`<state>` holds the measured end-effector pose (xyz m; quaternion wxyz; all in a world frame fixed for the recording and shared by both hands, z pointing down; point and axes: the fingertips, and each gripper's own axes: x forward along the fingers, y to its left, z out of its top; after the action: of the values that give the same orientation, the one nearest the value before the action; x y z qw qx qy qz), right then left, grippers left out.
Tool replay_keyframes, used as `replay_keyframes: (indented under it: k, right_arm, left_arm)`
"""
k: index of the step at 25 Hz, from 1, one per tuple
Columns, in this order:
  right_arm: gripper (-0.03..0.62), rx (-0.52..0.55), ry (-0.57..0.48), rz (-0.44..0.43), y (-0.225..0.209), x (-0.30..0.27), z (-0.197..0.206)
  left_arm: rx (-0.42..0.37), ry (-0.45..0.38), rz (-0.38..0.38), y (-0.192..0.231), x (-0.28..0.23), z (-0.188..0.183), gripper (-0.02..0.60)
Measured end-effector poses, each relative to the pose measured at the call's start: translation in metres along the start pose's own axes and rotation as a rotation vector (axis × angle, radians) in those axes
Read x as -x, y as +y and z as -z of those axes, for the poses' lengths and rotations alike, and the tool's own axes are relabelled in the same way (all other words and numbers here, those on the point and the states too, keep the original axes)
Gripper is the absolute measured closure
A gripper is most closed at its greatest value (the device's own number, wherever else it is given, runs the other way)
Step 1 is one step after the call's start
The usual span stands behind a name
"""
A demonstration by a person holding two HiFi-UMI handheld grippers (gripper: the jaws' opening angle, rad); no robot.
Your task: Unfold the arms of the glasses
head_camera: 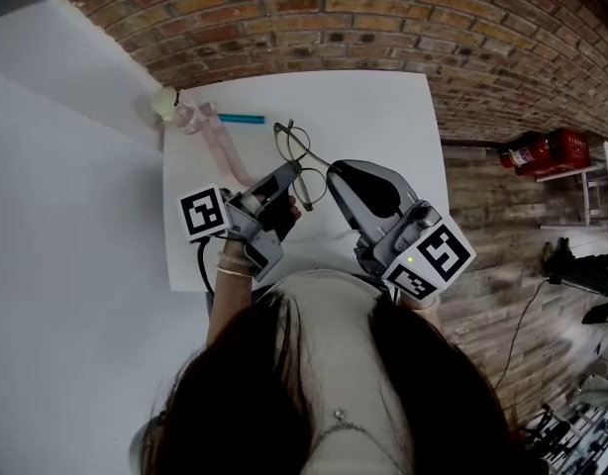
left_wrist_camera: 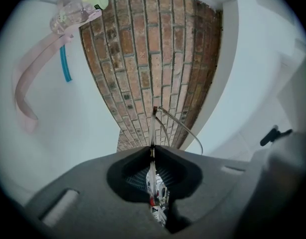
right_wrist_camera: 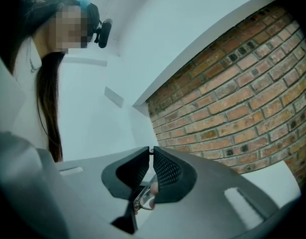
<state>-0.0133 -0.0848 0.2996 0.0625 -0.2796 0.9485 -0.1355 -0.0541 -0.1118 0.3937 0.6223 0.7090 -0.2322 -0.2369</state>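
The thin wire-framed glasses (head_camera: 293, 143) are held over the white table (head_camera: 383, 117), between my two grippers. My left gripper (head_camera: 292, 174) is shut on the frame. In the left gripper view the glasses (left_wrist_camera: 153, 126) stand edge-on out of the closed jaws of that gripper (left_wrist_camera: 152, 151), with one arm (left_wrist_camera: 185, 128) swung out to the right. My right gripper (head_camera: 333, 172) comes in from the right and is shut on the arm's end. In the right gripper view a bit of wire rim (right_wrist_camera: 142, 201) shows inside the closed jaws of the gripper (right_wrist_camera: 152, 152).
At the table's far left lie a pink strap (head_camera: 225, 151) with a clear, green-capped bottle (head_camera: 167, 102) and a blue pen (head_camera: 242, 119). Brick floor (head_camera: 383, 18) surrounds the table. A red fire extinguisher (head_camera: 542, 151) lies on the floor at the right.
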Motion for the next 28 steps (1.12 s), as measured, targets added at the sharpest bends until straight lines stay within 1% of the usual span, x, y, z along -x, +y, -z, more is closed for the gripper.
replay_keyframes:
  k: [16, 28]
  right_arm:
    - [0.563, 0.000, -0.045, 0.030, -0.011, 0.005, -0.013]
    - [0.562, 0.002, -0.069, 0.054, -0.017, 0.009, -0.019]
  left_arm:
    - [-0.026, 0.045, -0.021, 0.004, -0.005, 0.013, 0.556]
    - [-0.031, 0.076, -0.030, 0.004, -0.007, 0.022, 0.555]
